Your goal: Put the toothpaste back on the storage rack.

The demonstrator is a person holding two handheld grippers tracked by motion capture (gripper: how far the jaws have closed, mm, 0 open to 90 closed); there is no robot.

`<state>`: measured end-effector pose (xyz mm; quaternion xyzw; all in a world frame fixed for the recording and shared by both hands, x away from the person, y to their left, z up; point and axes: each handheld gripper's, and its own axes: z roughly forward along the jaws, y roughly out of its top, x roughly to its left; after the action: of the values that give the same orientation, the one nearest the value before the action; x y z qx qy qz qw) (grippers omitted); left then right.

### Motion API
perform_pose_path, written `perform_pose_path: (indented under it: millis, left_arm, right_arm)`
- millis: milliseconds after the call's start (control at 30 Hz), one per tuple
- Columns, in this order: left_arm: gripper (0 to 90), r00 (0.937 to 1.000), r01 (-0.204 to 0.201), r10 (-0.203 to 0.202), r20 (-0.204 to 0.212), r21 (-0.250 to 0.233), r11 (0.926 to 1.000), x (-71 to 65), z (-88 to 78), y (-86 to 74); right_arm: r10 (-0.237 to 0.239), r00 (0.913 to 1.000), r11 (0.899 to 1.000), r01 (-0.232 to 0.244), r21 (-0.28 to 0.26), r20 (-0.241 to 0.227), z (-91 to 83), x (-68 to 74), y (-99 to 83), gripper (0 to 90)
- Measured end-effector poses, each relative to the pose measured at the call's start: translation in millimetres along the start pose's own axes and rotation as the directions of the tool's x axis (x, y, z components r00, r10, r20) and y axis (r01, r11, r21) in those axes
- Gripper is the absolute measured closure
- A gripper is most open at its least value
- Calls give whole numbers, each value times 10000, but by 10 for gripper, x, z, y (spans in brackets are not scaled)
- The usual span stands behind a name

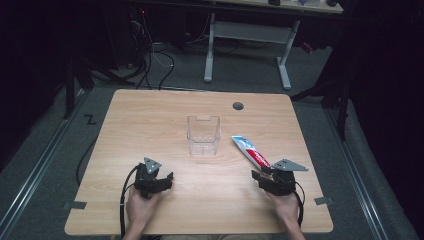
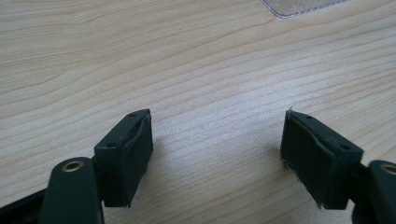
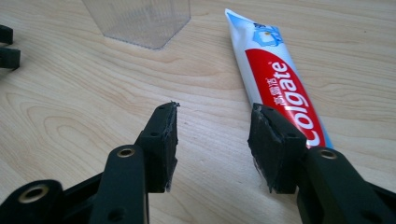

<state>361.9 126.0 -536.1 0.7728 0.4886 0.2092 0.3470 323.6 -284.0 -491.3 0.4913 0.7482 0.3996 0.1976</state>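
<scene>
High view — toothpaste tube [image 1: 251,151] diagonal, flat end toward container [image 1: 203,134]; right gripper [image 1: 263,176] part-open, empty.

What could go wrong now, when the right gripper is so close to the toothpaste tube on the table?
1. The right gripper is open, with only bare table between its jaws; the toothpaste tube lies beside one jaw. Closing here would probably miss the tube or push it aside.
2. The tube lies flat, so a grip may catch only an edge and slip.
3. The clear plastic box stands near; a careless swing might knock it.
</scene>
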Motion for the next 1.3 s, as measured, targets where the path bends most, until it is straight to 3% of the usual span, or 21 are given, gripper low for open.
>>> perform_pose_path:
  millis: [667,1300]
  left_arm:
    - [257,10000,0,0,-1,0,10000,0,0,0]
    - [257,10000,1,-1,-3,0,10000,-1,0,0]
  right_arm:
    - [54,9988,9998,-62,171,484,-36,-238,199,554]
    - [80,9992,9981,-105,605,402,104,-380,378,596]
